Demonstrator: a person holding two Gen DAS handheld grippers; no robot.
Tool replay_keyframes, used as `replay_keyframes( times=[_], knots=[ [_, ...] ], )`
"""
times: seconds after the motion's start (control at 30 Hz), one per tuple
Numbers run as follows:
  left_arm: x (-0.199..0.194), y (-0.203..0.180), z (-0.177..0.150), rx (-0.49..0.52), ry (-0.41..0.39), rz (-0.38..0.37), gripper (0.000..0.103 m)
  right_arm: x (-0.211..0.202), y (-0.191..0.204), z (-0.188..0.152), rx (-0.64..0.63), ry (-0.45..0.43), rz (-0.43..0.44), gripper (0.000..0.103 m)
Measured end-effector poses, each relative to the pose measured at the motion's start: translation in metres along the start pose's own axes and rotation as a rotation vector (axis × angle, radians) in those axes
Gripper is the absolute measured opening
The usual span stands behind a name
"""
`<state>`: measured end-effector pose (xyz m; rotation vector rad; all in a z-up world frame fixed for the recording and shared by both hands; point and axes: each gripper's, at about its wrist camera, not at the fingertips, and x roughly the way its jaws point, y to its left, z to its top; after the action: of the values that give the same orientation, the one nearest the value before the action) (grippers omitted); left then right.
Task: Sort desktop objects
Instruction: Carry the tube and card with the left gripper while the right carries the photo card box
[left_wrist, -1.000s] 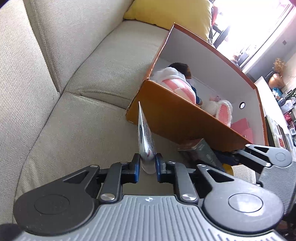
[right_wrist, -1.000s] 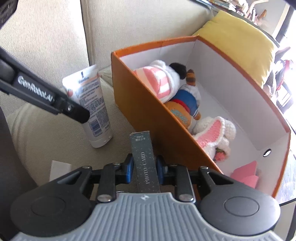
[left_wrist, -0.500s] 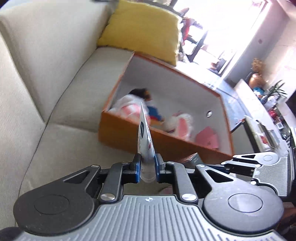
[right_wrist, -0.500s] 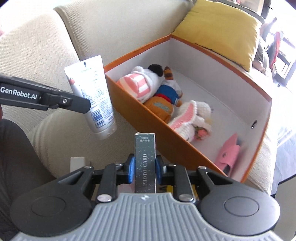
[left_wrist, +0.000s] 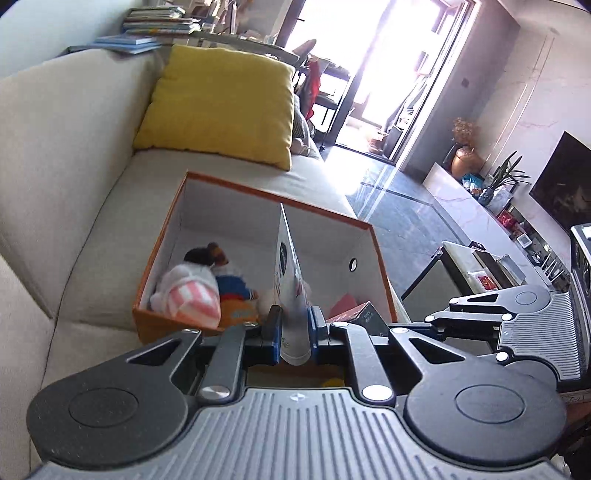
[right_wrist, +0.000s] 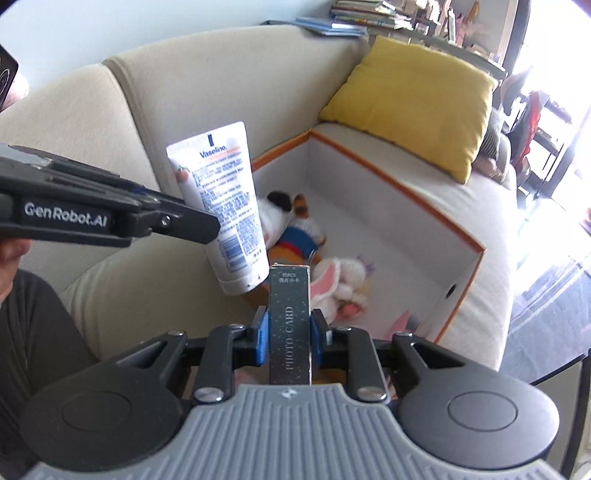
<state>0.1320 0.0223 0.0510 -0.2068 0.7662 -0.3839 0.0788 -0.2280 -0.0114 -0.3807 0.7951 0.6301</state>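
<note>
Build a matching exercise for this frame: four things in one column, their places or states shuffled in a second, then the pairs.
1. Vaseline tube
2. photo card box
3. plush toys
4. yellow cushion

A. lying inside the orange box
B. clamped in the right gripper
C. propped on the sofa
D. clamped in the left gripper

Pairs: 1-D, 2-B, 3-A, 4-C

In the left wrist view the Vaseline tube (left_wrist: 291, 291) shows only edge-on, its label unreadable, and it hides part of the white bunny plush (right_wrist: 340, 275). The photo card box (left_wrist: 364, 314) there is mostly behind gripper linkage. The pink item (right_wrist: 402, 321) is partly hidden and unidentifiable.
</note>
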Motion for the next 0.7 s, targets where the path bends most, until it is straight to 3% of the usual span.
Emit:
replay_keyframes(
  times=[0.33,0.5,0.7],
  knots=[
    [0.031,0.005,0.025,0.024,-0.003,-0.019,0.016,0.031,-0.045,0.031,0.093,0.008,-0.084,0.024],
    [0.051,0.01,0.029,0.04,0.012,-0.041,0.016,0.063,-0.083,0.039,0.283,0.076,-0.081,0.024],
    [0.07,0.011,0.03,0.034,0.032,-0.095,0.016,0.095,-0.095,0.031,0.412,0.177,-0.11,0.024]
  ],
)
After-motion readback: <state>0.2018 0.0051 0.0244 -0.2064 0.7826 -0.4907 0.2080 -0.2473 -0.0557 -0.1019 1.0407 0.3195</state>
